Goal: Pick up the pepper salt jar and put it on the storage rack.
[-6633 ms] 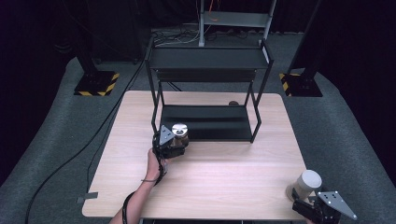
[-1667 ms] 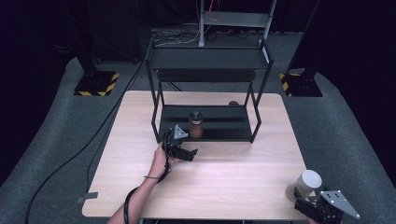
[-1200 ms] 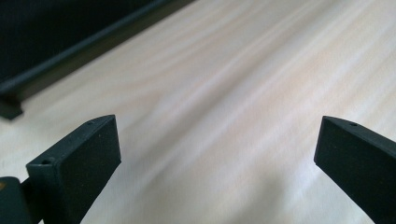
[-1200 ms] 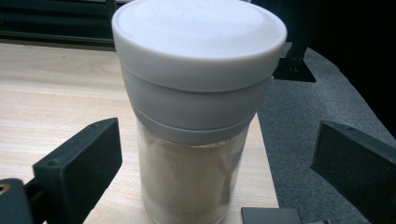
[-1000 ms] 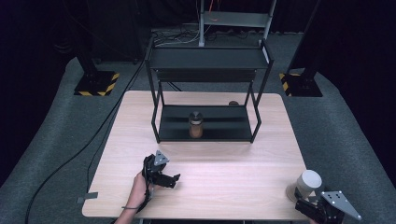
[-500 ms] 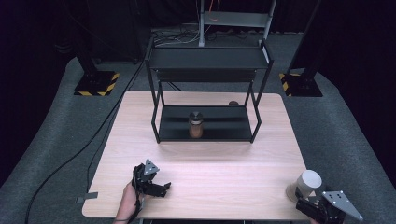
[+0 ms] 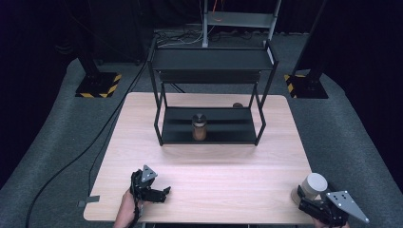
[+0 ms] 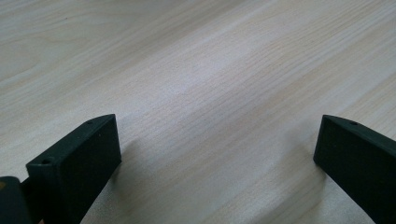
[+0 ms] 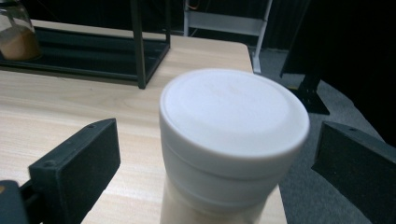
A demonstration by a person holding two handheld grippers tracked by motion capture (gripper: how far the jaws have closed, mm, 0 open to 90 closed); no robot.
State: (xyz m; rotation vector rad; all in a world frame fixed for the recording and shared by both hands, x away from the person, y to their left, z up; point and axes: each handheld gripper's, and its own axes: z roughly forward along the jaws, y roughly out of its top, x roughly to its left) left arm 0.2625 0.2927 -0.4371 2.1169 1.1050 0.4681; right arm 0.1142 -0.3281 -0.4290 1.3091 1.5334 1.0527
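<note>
1. Wooden table carries a black rack; a brown jar stands on its lower shelf.
2. Your left gripper rests empty, jaws apart.
3. Your right gripper straddles a white-lidded jar at the table's near right corner, jaws apart, likely readied for gripping.

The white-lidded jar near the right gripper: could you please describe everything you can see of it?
The white-lidded jar stands upright on the wooden table at its near right corner. Its broad, round, matte white lid looks like plastic, with a shallow raised rim; the body below looks paler, cream-coloured. It sits between the open fingers of the right gripper; neither finger touches it in the right gripper view. Nothing rests on it.
</note>
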